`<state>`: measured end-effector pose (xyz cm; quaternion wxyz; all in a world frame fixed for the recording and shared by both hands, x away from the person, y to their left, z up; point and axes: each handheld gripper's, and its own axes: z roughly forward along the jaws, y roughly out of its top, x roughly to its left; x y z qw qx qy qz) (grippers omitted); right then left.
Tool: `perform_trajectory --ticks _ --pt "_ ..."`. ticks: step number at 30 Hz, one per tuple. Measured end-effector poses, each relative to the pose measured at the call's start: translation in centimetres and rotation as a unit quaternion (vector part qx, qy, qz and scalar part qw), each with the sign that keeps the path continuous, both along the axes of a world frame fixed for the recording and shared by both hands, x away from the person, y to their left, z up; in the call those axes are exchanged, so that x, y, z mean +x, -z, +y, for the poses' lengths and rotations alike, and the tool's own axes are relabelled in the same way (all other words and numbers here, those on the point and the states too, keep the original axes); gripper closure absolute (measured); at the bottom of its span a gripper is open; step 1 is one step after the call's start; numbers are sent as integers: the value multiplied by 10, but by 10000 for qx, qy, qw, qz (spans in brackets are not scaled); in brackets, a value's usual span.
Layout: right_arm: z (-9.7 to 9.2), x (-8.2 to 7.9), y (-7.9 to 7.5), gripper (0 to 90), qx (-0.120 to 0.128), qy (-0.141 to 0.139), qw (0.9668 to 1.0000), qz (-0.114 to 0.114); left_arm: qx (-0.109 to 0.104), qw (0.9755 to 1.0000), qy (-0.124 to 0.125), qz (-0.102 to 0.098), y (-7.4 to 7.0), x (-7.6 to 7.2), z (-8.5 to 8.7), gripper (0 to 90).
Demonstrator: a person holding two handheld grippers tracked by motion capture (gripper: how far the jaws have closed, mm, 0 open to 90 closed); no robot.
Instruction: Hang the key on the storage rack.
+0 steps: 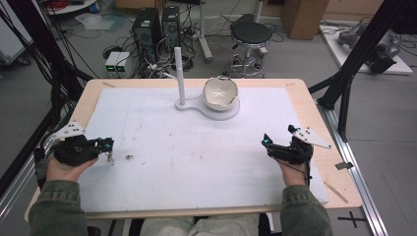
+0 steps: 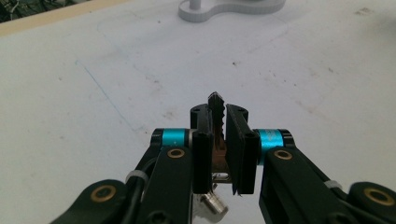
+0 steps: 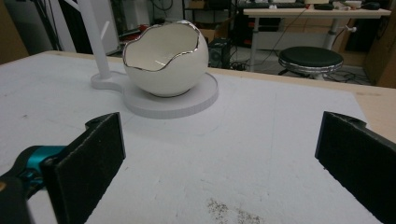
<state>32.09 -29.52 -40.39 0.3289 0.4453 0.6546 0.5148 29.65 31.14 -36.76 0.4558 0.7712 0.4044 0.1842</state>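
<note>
The left gripper (image 2: pixel 219 140) has its jaws clamped on a small piece of jewellery (image 2: pixel 215 112), a dark, jagged little thing whose toothed edge pokes up between the jaws in the left gripper view. A brownish part sits lower in the gap, and a shiny silver fitting (image 2: pixel 212 203) dangles underneath; I cannot tell exactly what kind of trinket it is. In the high view that left gripper (image 1: pixel 109 146) hovers low over the white mat (image 1: pixel 196 162) at the left side of the table (image 1: pixel 305 98), with the little piece hanging at its tip and a small speck (image 1: pixel 129 157) lying on the mat just beside it.

By the look of it, this thing is feather-light, stiff in the dark part and loose where the silver bit swings. It is small enough to slip or twist, so a pinch across its flat faces, as now, seems the safest hold.

Over on the other side, the right gripper (image 1: pixel 268 145) waits with its jaws wide apart, holding nothing. In the right gripper view its two pads frame a white egg-shaped bowl (image 3: pixel 164 58) with a silver, cracked-shell rim, sitting on a round white stand (image 3: pixel 177 100) with an upright post (image 3: pixel 95 35). That bowl looks fragile and is well apart from both grippers.
</note>
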Motion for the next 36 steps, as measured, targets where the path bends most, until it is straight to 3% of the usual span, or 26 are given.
perform_trajectory --ticks 6,13,20,36 --pt "-1 0 0 5 -6 -6 10000 -13 122 9994 121 -292 -27 8 -11 808" --pt "-3 -1 0 5 60 12 10000 -1 408 9975 448 -355 -52 22 -32 809" --pt "-8 -4 -1 5 170 127 9998 -24 368 9964 592 -482 -64 35 -49 808" --pt "-13 -5 -1 5 260 164 9995 -18 390 9943 890 -435 -80 61 -87 808"
